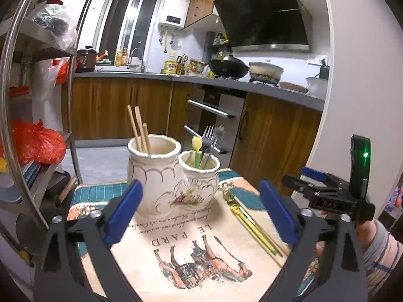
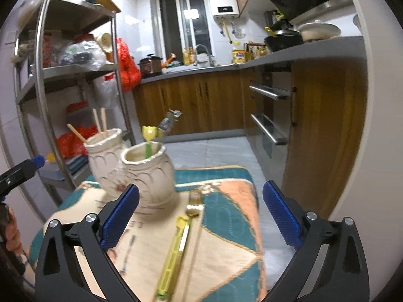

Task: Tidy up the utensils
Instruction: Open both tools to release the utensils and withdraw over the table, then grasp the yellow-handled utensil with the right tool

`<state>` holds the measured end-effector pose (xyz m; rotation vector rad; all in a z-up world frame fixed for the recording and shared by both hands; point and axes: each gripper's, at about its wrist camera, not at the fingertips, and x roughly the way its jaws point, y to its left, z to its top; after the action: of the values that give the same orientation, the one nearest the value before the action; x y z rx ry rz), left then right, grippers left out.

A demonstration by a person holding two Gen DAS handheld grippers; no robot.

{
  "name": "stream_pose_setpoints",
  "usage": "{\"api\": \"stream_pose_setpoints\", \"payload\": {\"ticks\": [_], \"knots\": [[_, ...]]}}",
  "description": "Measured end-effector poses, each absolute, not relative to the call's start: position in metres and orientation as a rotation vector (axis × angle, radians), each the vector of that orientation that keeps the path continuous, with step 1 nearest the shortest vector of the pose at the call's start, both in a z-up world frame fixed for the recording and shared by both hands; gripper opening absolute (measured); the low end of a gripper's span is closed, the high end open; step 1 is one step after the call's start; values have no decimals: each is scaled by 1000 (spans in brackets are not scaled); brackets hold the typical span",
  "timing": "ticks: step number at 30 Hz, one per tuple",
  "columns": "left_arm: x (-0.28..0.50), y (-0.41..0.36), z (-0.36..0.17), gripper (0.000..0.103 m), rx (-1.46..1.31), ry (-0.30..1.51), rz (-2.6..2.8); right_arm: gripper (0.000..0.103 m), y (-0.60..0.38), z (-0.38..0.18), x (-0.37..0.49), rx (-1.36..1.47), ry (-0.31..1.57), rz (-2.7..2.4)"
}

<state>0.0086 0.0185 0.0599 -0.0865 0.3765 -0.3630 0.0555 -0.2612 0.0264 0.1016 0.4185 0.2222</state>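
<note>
A cream double ceramic holder (image 1: 173, 176) stands on a printed mat (image 1: 191, 259). Its taller pot holds wooden chopsticks (image 1: 139, 128); its shorter pot holds a yellow-green spoon (image 1: 197, 148) and metal forks (image 1: 210, 141). A gold fork with a yellow-green handle (image 1: 252, 224) lies on the mat to the right of the holder, with a thin stick beside it. My left gripper (image 1: 201, 211) is open and empty, just in front of the holder. My right gripper (image 2: 201, 216) is open and empty above the lying fork (image 2: 176, 246); it also shows in the left wrist view (image 1: 317, 183). The holder (image 2: 148, 173) stands ahead left.
A steel shelf rack (image 2: 47, 80) with bags stands to the left. Wooden kitchen cabinets (image 2: 201, 100) and a grey counter with pots lie behind. A white wall (image 1: 357, 88) rises at the right. The mat (image 2: 226, 239) ends at its far and right edges.
</note>
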Motion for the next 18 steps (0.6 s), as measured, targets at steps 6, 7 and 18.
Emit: {"api": "stream_pose_setpoints", "payload": {"ticks": [6,7,18], "knots": [[11,6,39,97,-41,432,-323,98,-277,8,65,133,464,185],[11,4,37,97,-34,436,-319,98,-278,5,67,137,473,185],[3,-12,18,97,70,444,-327,96,-235,-20,71,-16,604,260]]}}
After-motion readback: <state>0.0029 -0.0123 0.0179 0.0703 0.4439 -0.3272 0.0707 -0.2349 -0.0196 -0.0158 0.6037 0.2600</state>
